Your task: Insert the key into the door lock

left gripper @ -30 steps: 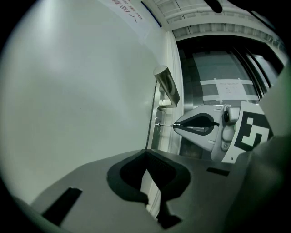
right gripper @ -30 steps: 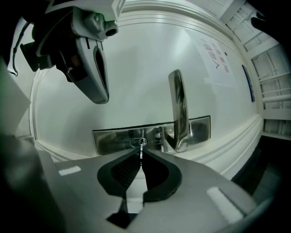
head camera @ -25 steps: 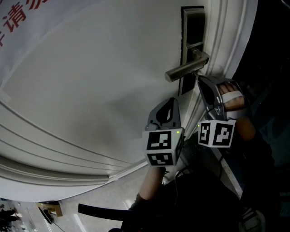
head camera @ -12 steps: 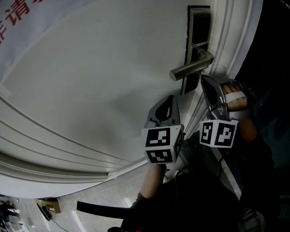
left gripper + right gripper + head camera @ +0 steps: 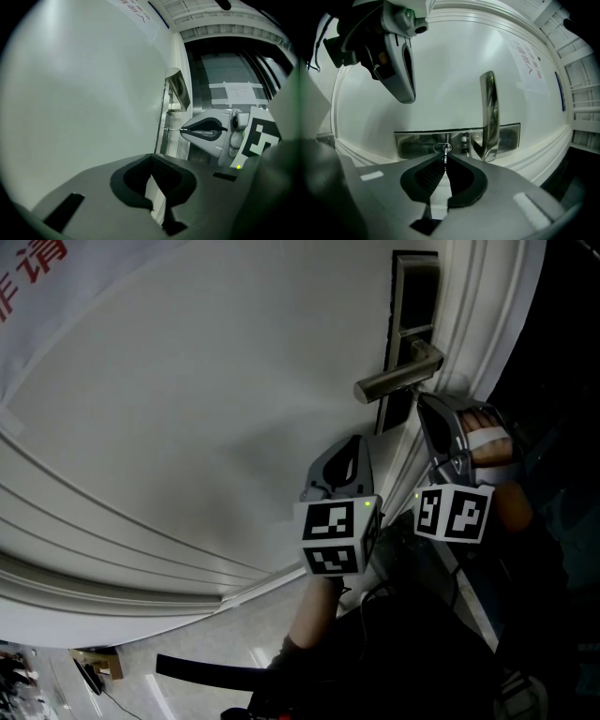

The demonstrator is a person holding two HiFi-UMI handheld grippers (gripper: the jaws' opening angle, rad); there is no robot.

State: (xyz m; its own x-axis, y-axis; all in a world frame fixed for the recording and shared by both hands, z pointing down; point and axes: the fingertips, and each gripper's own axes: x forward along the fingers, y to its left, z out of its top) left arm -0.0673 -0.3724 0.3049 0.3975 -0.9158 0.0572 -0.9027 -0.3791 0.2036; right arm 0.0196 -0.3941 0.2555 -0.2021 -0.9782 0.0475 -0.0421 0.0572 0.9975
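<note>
Rt gripper (image 5: pixel 445 158) has its jaws clamped on the small silver metal key (image 5: pixel 446 154), lower centre of the rt gripper view. The key tip sits right at the round keyhole (image 5: pixel 442 148) in the long brushed-steel lock plate (image 5: pixel 412 143). It's touching or just entering; can't tell how deep. The silver lever handle (image 5: pixel 488 112) stands just right of the keyhole in that frame.

Left gripper (image 5: pixel 152 159) has its jaws closed on nothing and hangs near the white door (image 5: pixel 84 93), low and left of the lock in the head view, not involved.

My read: insertion step, barely begun.

Risks:
- Key is pinched only at its back end, so any off-axis push could make it pivot in the pads and jam or skate across the plate.
- If the blade isn't lined up w/ the slot, pushing harder prob just bends it or slips the grip.
- Drifting right in frame could knock a jaw on the lever.
</note>
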